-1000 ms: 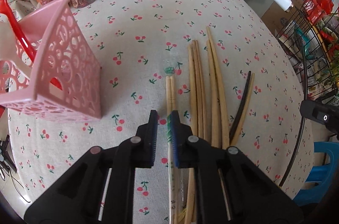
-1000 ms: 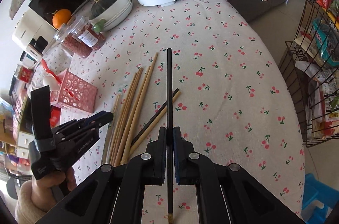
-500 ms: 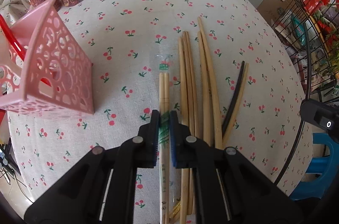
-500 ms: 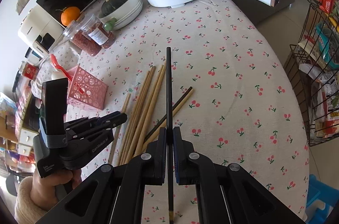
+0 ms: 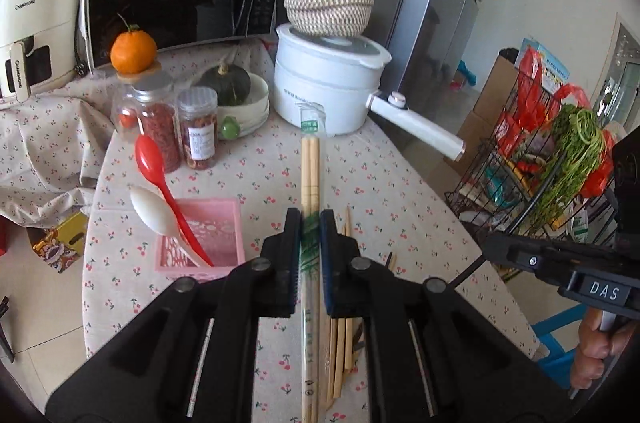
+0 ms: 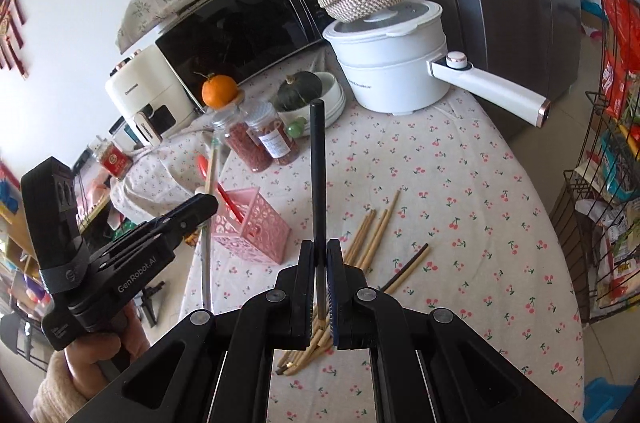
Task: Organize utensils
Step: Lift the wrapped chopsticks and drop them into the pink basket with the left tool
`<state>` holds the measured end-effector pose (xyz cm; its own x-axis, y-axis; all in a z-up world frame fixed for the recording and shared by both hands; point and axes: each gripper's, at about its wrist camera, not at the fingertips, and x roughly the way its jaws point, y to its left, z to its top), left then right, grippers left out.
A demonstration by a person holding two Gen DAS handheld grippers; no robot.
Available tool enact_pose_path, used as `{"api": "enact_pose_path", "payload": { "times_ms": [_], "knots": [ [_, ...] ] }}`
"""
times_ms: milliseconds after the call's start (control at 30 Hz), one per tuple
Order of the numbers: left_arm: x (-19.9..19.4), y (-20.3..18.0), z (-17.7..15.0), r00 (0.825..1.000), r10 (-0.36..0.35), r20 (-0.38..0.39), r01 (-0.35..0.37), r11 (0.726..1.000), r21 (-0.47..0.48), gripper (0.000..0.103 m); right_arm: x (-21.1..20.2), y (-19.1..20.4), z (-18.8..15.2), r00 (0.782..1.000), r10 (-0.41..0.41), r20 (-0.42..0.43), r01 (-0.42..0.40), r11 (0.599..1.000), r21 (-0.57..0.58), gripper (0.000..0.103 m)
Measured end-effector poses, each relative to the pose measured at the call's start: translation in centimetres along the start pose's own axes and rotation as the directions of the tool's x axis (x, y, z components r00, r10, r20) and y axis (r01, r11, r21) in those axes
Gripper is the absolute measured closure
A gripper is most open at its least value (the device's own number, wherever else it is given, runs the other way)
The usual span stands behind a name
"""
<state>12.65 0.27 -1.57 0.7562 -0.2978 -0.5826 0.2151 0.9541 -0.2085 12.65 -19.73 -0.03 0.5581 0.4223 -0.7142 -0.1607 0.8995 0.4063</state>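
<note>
Left wrist view: left gripper (image 5: 309,247) clenched on a wrapped pair of wooden chopsticks (image 5: 310,167), gripped near mid-length, tips reaching ahead toward the white electric pot (image 5: 328,83), butt ends trailing back under the jaws. Ahead and left of the jaws, pink lattice holder (image 5: 200,243) with a red spoon (image 5: 160,179) and a white spoon (image 5: 154,213) leaning in it. Just right of the jaws and below, loose bamboo chopsticks (image 5: 340,339) flat on the cherry-print tablecloth (image 5: 400,191). Judged light and stiff, with a slick film sleeve; likely to swivel if held off-centre, so best taken near the middle.

Right wrist view: right gripper (image 6: 320,275) clamped on a single black chopstick (image 6: 318,175), pinched close to its lower end, most of the length standing up ahead of the jaws. Holder left of the jaws, bamboo sticks (image 6: 372,235) right and below, one dark-tipped stick (image 6: 408,267) farther right. Thin, smooth and hard; a low pinch judged prone to pivoting. Left gripper (image 6: 192,215) seen off to the left, pair raised clear of the cloth.
</note>
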Motion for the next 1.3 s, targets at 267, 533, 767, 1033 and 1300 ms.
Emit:
{"api": "enact_pose_path", "payload": {
  "times_ms": [267, 533, 767, 1033, 1300],
  "knots": [
    [-2.9, 2.3, 1.7, 0.92, 0.094, 0.38, -0.086, 0.996, -0.039, 0.092, -0.9, 1.5, 1.7, 0.994, 0.031, 0.104, -0.03, 1.0, -0.003, 0.097],
    [0.5, 3.6, 2.6, 0.848, 0.187, 0.497, -0.181, 0.982, -0.06, 0.092, 0.2, 1.8, 2.4, 0.994, 0.033, 0.105, -0.035, 0.999, 0.014, 0.097],
    [3.5, 5.3, 1.8, 0.838, 0.249, 0.486, -0.205, 0.968, -0.143, 0.092, 1.0, 1.7, 2.9, 0.993, 0.013, 0.121, -0.015, 1.0, 0.013, 0.097],
    [3.1, 5.6, 1.2, 0.898, 0.244, 0.365, -0.205, 0.968, -0.142, 0.081, 1.3, 2.9, 3.1, 0.99, 0.019, 0.139, -0.017, 1.0, -0.015, 0.097],
    [-1.1, 5.6, 0.8, 0.962, 0.247, 0.118, -0.229, 0.961, -0.153, 0.07, 0.1, 4.9, 4.0, 0.975, 0.066, 0.214, -0.061, 0.998, -0.027, 0.097]
  ]
}}
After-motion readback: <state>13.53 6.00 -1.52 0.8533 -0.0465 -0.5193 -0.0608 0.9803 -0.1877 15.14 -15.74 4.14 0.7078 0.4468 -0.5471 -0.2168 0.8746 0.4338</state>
